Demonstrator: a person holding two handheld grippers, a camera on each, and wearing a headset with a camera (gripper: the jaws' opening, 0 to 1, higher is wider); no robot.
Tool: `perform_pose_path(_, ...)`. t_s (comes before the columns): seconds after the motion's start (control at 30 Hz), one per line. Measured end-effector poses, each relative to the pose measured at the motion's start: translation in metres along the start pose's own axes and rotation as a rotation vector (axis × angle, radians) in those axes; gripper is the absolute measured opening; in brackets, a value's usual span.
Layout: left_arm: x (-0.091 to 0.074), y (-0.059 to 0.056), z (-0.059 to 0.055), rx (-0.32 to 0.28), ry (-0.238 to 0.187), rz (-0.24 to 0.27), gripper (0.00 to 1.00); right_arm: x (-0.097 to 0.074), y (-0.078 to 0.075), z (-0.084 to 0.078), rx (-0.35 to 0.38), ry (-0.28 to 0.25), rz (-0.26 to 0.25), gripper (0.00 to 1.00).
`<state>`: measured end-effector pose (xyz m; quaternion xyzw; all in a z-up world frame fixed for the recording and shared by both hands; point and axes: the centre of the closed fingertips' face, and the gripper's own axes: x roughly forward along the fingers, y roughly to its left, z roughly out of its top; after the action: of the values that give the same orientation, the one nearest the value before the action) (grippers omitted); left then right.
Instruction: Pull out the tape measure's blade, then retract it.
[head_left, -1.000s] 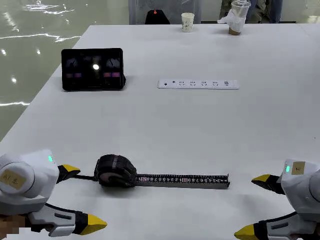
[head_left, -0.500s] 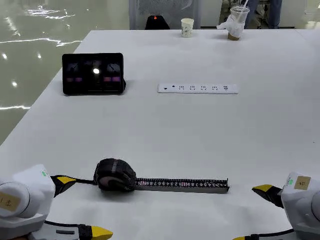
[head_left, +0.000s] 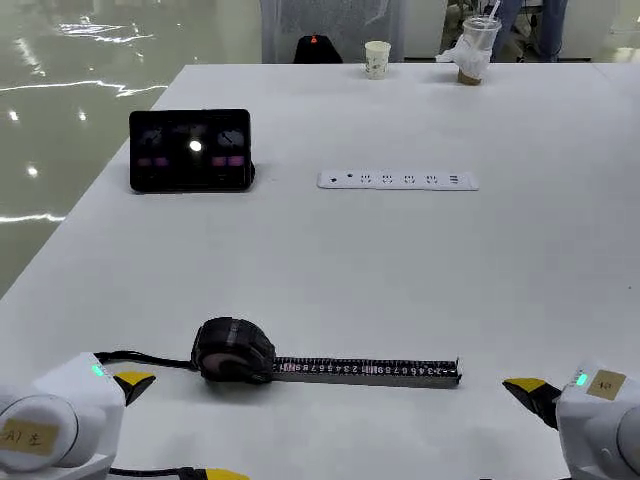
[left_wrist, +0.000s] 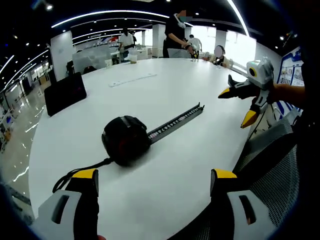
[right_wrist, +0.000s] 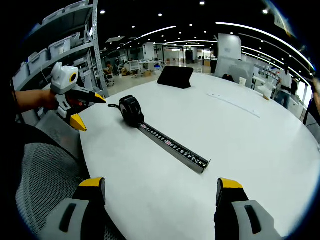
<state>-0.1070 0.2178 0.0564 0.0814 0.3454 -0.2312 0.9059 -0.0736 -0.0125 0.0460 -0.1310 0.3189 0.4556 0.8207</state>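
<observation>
**Grippers.** The left gripper has its jaws wide apart and holds nothing. The right gripper is likewise spread and empty.

**Work item.** The tape measure lies just ahead of the left gripper, not touching it. Its blade is drawn out flat, with the hooked end toward the right gripper, near it but apart. A black cord trails from the case toward the left jaws. Judged state: pull-out done, retraction not yet done.

**Hazards.**
- If the lock is released with the case unheld, the case may skid on the smooth top or the blade may whip in.
- The cord could snag a left jaw.

**Surface and room.** The white table is glossy. Well beyond both grippers stand a tablet, a power strip and a paper cup. The room is an open office with a polished floor and people standing at the far end.
</observation>
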Motion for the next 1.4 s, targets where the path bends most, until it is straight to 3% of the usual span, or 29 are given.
perform_pose_path(0.3, -0.004, 0.001, 0.009, -0.036, -0.044, 0.065, 0.95, -0.002, 0.005, 0.006, 0.029, -0.022, -0.039, 0.94)
perform_pose_path(0.5, -0.005, -0.007, 0.010, -0.073, -0.058, 0.073, 0.98, -0.002, 0.010, 0.009, 0.044, -0.030, -0.052, 0.95)
perform_pose_path(0.83, -0.006, -0.008, 0.014, -0.127, -0.075, 0.101, 0.99, -0.003, 0.017, 0.017, 0.072, -0.055, -0.070, 0.98)
perform_pose_path(1.4, -0.004, -0.015, 0.016, -0.131, -0.076, 0.113, 0.99, -0.003, 0.021, 0.022, 0.116, -0.077, -0.089, 0.99)
